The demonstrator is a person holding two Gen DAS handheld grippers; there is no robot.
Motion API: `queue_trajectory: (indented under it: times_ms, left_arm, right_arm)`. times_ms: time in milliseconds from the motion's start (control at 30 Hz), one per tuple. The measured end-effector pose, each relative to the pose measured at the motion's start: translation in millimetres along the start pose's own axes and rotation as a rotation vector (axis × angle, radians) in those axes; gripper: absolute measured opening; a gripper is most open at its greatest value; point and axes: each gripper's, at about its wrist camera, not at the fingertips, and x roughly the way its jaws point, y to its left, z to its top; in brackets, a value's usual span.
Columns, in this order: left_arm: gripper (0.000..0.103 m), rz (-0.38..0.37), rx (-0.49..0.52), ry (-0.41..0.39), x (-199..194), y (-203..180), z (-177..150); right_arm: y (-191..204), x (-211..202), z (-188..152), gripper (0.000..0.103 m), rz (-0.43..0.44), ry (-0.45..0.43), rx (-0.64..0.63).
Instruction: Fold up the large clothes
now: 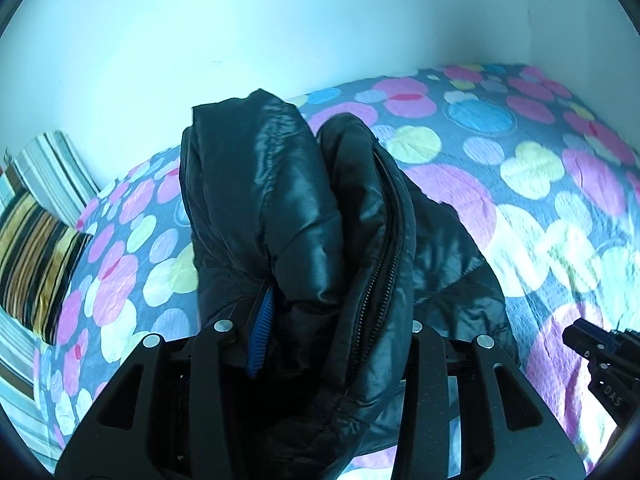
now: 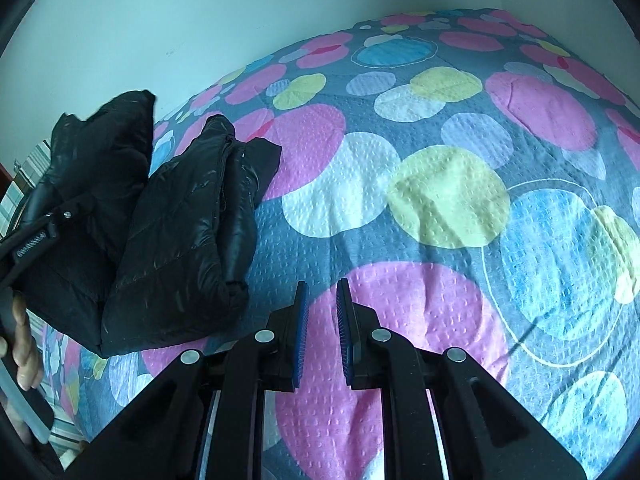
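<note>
A shiny black puffer jacket (image 1: 304,216), folded into a thick bundle with its zipper (image 1: 380,248) showing, fills the middle of the left wrist view. My left gripper (image 1: 320,320) is shut on the jacket; one blue pad (image 1: 262,332) shows at its edge. In the right wrist view the jacket (image 2: 168,232) is at the left, on the bed, with my left gripper (image 2: 44,232) on it. My right gripper (image 2: 322,312) is empty above the bedspread, its jaws a small gap apart, to the right of the jacket. It also shows in the left wrist view (image 1: 600,356).
The bed has a grey bedspread with big coloured dots (image 2: 440,200). A striped pillow (image 1: 36,256) lies at the left end. A pale wall (image 1: 280,20) runs behind the bed. A hand (image 2: 24,344) shows at the left edge.
</note>
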Motion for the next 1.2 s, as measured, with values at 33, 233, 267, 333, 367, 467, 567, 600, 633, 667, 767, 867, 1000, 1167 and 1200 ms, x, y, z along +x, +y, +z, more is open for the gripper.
queue_trajectory:
  times_ms: [33,233,267,333,367,467,567,600,633,667,767,867,1000,1167,1200]
  left_arm:
    - [0.04,0.009,0.018,-0.001,1.9,-9.1,-1.1]
    - [0.04,0.059,0.1,-0.009,11.9,-51.5,-11.6]
    - [0.04,0.066,0.106,-0.011,13.6,-56.8,-13.8]
    - [0.04,0.085,0.123,-0.018,17.0,-67.6,-18.0]
    - [0.04,0.094,0.13,-0.021,18.7,-71.8,-19.5]
    - [0.04,0.121,0.148,-0.032,22.3,-82.7,-24.7]
    - [0.04,0.137,0.163,-0.038,22.0,-89.0,-26.3]
    - [0.04,0.137,0.16,-0.039,21.3,-88.7,-26.0]
    - [0.04,0.138,0.158,-0.039,20.8,-88.6,-25.3]
    - [0.04,0.138,0.157,-0.039,20.4,-89.0,-25.5]
    - [0.04,0.142,0.159,-0.041,20.0,-89.3,-25.7]
    - [0.04,0.143,0.164,-0.046,18.2,-90.6,-26.7]
    - [0.04,0.14,0.161,-0.046,18.7,-90.9,-26.0]
    - [0.04,0.137,0.158,-0.047,18.0,-90.9,-25.4]
    - [0.04,0.137,0.158,-0.048,17.9,-90.8,-25.6]
  right_arm:
    - [-2.5,0.0,-0.3,0.014,0.002,0.001,0.005]
    - [-16.2,-0.8,-1.7,0.014,0.005,0.004,0.032]
    - [-19.0,-0.8,-1.8,0.014,0.004,0.005,0.037]
    - [-23.7,-1.0,-2.0,0.014,0.005,0.005,0.045]
    - [-26.5,-0.5,-2.2,0.014,0.005,0.007,0.052]
    - [-33.7,0.6,-3.4,0.014,0.005,0.012,0.067]
    - [-39.4,-0.5,-4.6,0.014,0.002,0.014,0.075]
    - [-41.0,-1.1,-4.7,0.014,0.001,0.014,0.077]
    - [-42.4,-1.6,-4.9,0.014,0.0,0.014,0.079]
    - [-44.3,-2.3,-4.8,0.014,0.0,0.014,0.083]
    - [-46.3,-3.9,-4.5,0.014,-0.003,0.013,0.088]
    - [-46.2,-4.4,-4.6,0.014,-0.004,0.013,0.086]
    - [-44.0,-7.5,-5.8,0.014,-0.01,0.011,0.077]
    - [-40.4,-11.2,-7.1,0.014,-0.019,0.007,0.068]
    - [-39.3,-11.9,-7.5,0.014,-0.02,0.006,0.067]
